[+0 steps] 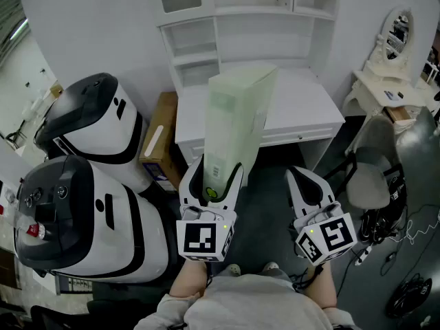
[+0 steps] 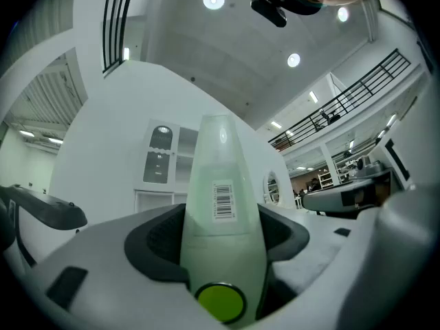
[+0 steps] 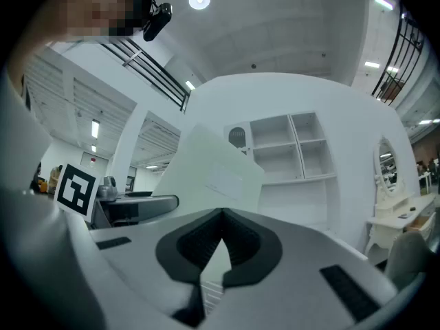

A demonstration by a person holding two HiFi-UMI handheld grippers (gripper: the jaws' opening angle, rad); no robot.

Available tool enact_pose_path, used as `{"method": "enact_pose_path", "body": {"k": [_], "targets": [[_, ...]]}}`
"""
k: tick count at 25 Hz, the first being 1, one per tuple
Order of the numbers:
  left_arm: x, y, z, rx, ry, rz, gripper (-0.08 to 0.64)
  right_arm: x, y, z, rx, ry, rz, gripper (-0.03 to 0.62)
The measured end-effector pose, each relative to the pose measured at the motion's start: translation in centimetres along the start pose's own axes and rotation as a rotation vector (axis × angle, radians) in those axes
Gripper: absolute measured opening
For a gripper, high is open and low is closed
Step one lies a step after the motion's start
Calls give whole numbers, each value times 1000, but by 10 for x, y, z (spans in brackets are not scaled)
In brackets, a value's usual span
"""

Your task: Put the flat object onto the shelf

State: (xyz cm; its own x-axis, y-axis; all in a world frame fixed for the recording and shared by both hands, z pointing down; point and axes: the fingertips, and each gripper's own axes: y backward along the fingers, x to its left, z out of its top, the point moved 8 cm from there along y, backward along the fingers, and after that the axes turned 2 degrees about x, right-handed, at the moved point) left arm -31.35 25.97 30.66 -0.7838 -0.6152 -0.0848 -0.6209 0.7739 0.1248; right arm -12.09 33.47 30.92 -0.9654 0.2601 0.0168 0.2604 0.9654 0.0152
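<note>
Carrying step: left gripper [image 1: 214,175] is clamping the flat object [image 1: 237,122] upright, well short of the shelf [image 1: 196,59]. Right gripper [image 1: 304,184] is riding clenched and empty. Next move is likely calling for raising the object forward into a shelf bay.

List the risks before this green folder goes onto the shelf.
The left gripper grips the pale green folder only at its lower end, so the tall folder may pivot or slip.
Compartments of the white shelf unit look narrow, so the folder's top could catch an edge.
The right gripper is shut and apart, offering no support.
</note>
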Motion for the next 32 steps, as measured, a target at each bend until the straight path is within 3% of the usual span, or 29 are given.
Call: {"method": "enact_pose_path", "body": {"k": [18, 26, 32], "targets": [[30, 4, 3, -24, 15, -34, 298, 27, -20, 10, 2, 31, -19, 9], [48, 5, -4, -27, 20, -75, 298, 42, -30, -4, 25, 4, -52, 9], [47, -9, -9, -23, 29, -96, 298, 31, -36, -4, 14, 0, -76, 9]]}}
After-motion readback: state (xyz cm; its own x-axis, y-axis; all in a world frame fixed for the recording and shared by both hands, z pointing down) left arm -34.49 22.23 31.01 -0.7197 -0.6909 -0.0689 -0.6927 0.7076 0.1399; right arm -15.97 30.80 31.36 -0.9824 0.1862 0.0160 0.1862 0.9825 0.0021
